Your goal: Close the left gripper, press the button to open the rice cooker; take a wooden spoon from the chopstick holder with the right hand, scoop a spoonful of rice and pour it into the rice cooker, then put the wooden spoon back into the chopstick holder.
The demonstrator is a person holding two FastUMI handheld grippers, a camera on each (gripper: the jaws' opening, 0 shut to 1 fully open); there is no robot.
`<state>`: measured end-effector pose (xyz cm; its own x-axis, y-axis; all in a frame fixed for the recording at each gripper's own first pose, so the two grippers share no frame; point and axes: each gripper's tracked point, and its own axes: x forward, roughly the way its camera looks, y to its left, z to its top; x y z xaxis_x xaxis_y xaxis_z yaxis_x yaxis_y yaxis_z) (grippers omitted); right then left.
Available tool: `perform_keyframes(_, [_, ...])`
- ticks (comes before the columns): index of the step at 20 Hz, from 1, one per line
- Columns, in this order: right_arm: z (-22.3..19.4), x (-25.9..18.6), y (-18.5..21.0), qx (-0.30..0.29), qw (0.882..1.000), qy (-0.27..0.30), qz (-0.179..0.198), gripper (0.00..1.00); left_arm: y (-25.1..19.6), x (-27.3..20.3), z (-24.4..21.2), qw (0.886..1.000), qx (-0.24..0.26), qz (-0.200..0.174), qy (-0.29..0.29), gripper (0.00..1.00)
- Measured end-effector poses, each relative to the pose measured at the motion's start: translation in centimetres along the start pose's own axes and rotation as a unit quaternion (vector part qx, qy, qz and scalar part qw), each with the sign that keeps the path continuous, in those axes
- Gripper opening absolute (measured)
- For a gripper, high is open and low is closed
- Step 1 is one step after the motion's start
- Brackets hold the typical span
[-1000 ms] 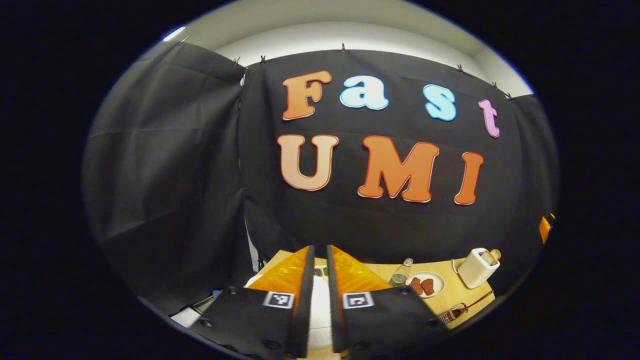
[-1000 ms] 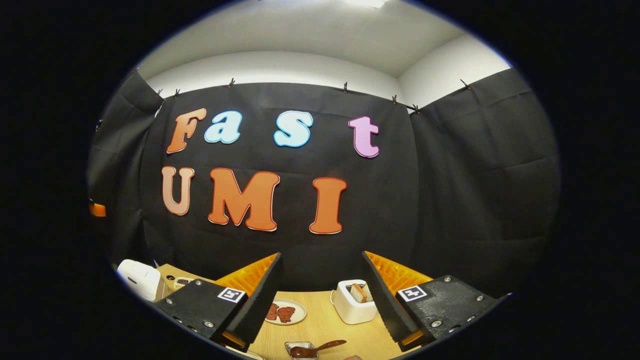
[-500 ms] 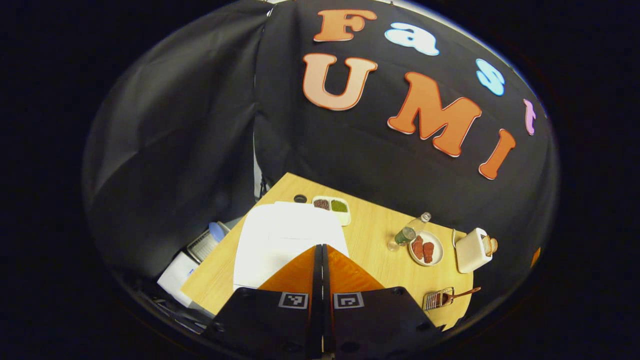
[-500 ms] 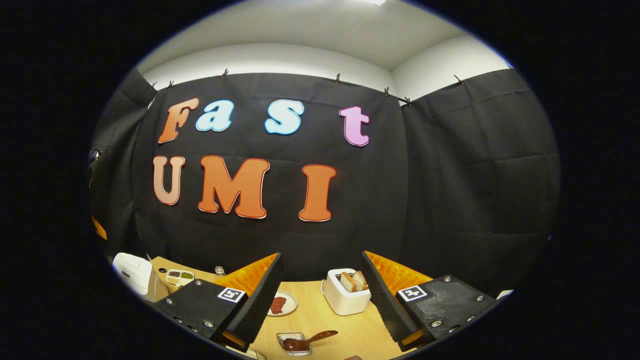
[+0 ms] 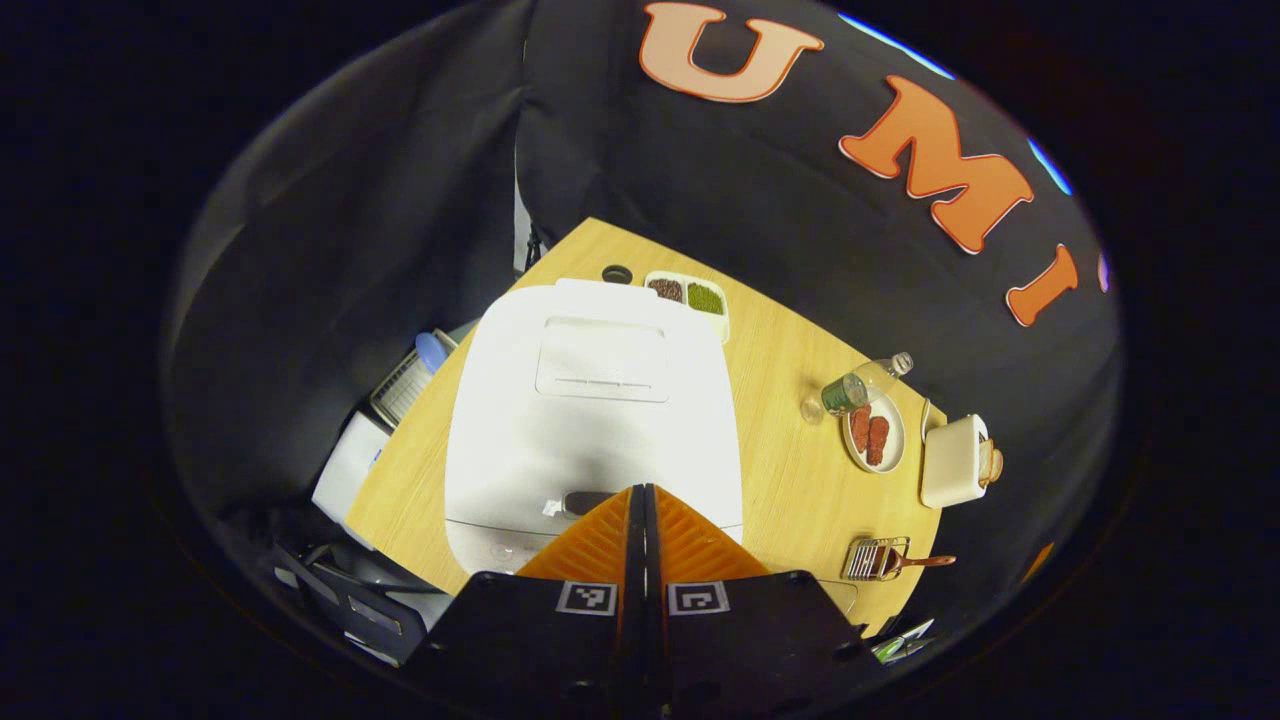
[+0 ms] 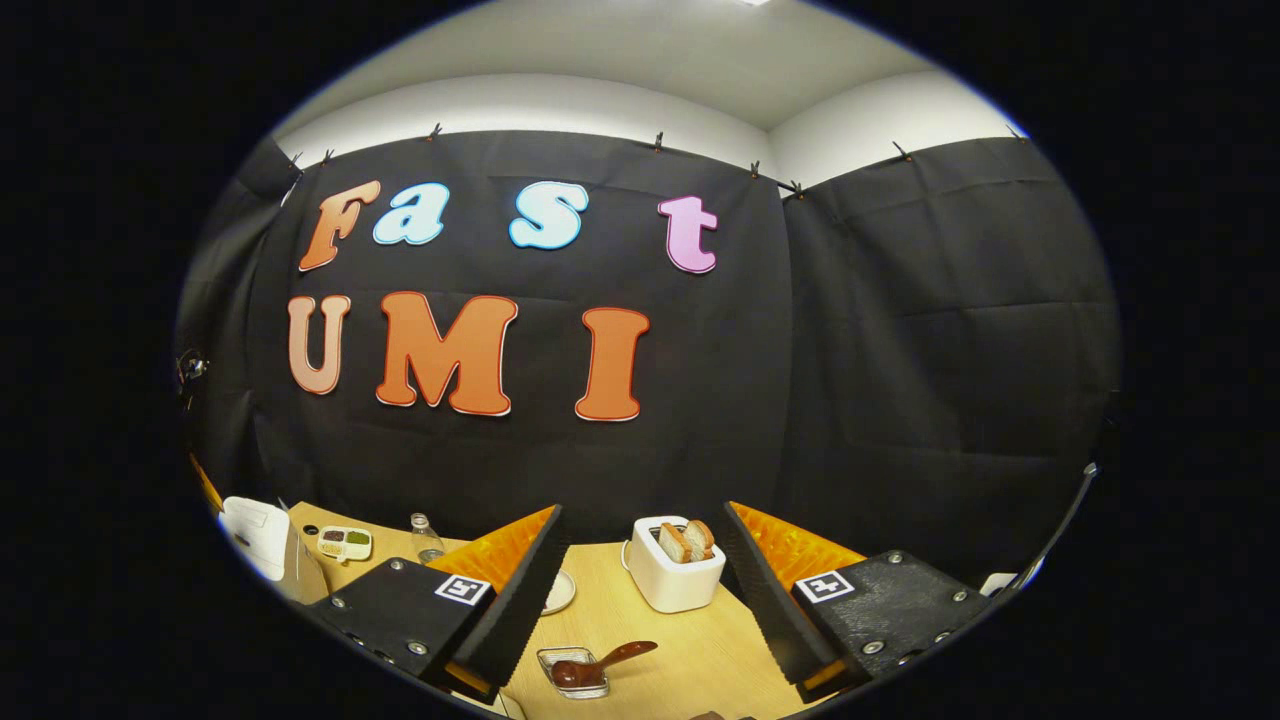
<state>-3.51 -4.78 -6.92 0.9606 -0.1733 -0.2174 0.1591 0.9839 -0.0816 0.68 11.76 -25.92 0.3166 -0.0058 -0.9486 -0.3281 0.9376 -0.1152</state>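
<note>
White rice cooker (image 5: 590, 400), lid down, on the wooden table (image 5: 780, 400); left gripper (image 5: 641, 495), fingers pressed together and empty, above its front. Bottle (image 5: 858, 382), plate (image 5: 878, 440), toaster (image 5: 955, 462) and spoon (image 5: 915, 563) lie rightward. Right gripper (image 6: 645, 560) gapes wide, empty.

We see strong fisheye bending at the edges of both views. Light falls from above: the ceiling (image 6: 640, 60) glows bright, while the cloth walls stay dim. The cooker (image 5: 590, 400) lid is overexposed, nearly washed out. The table (image 5: 790, 400) is evenly lit with faint shadows. Focus is fairly sharp throughout.
</note>
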Motion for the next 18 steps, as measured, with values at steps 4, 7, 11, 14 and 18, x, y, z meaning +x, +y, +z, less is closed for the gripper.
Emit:
perform_keyframes(4, [-0.7, -0.5, -0.5, -0.004, 1.000, 0.009, -0.014, 0.95, 1.1, 3.3, -1.8, 0.998, 0.004, 0.019, 0.059, 0.05])
perform_keyframes(7, [-1.3, -0.6, -0.6, -0.008, 1.000, 0.016, -0.020, 0.95, 2.0, 5.5, -2.8, 0.997, -0.005, 0.032, 0.076, 0.05])
perform_keyframes(11, [-2.5, -0.4, -0.1, -0.005, 1.000, 0.027, -0.014, 0.95, 1.9, 5.5, -2.4, 0.997, 0.008, 0.029, 0.071, 0.05])
perform_keyframes(14, [-3.9, 0.3, 0.9, -0.004, 0.999, 0.045, 0.001, 0.95, 1.6, 4.2, -1.6, 0.999, 0.020, 0.025, 0.030, 0.06])
perform_keyframes(18, [-5.9, 1.3, 2.1, -0.003, 0.997, 0.073, 0.022, 0.95, 0.5, -0.4, 2.7, 0.994, 0.058, 0.022, -0.088, 0.05])
